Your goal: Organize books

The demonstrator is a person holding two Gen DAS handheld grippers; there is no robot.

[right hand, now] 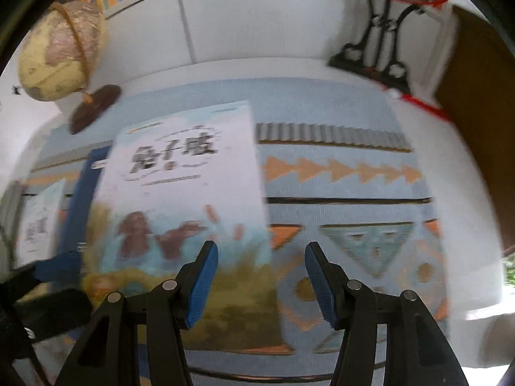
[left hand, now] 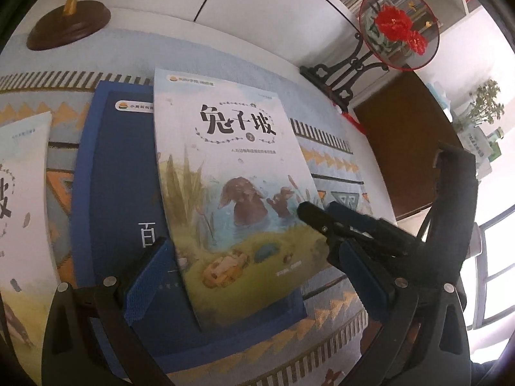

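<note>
A white picture book with a rabbit scene lies slanted on top of a dark blue book on the patterned cloth. My left gripper is open, its blue pads standing wide on either side of the white book's lower part. My right gripper comes in from the right at that book's right edge. In the right wrist view, which is blurred, the right gripper is open just above the white book's right edge, with nothing pressed between the pads. A second white book lies at the far left.
The blue and orange patterned cloth covers the table. A globe on a dark wooden base stands at the back left. A round fan ornament with red flowers on a black stand is at the back right. Shelves of books run above.
</note>
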